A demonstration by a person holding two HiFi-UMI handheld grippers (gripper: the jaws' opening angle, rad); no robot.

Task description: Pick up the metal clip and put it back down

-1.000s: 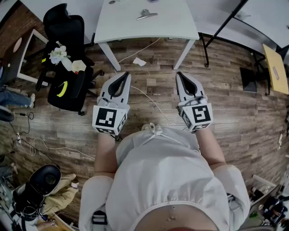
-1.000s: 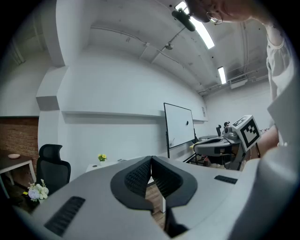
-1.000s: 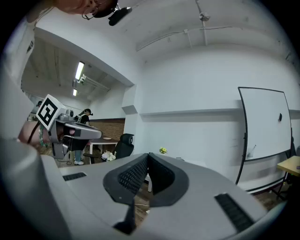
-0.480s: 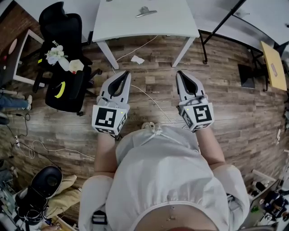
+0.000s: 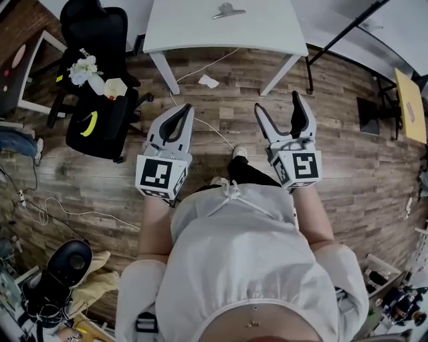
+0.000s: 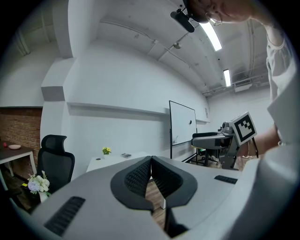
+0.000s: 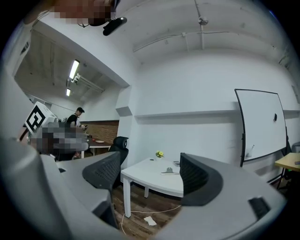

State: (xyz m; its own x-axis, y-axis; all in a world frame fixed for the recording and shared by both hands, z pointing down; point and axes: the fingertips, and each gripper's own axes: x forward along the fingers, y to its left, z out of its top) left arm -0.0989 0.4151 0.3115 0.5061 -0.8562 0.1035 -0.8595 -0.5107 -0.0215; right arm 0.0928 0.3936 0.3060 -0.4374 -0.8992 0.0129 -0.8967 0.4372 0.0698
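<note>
One metal clip (image 5: 228,11) lies flat on the single white worktop (image 5: 194,30), well apart from both tongs. It shows in the head and right gripper views, not the left gripper view. Both gripper views show one small yellow-flowered plant (image 7: 160,154) on the worktop, which the head view cuts off. The left tongs (image 5: 182,110) are pressed together, empty. The right tongs (image 5: 277,103) are opening, spread wide, with nothing between them.

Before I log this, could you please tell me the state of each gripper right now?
Left gripper: closed, empty.
Right gripper: tongs opening, nothing between them.
</note>
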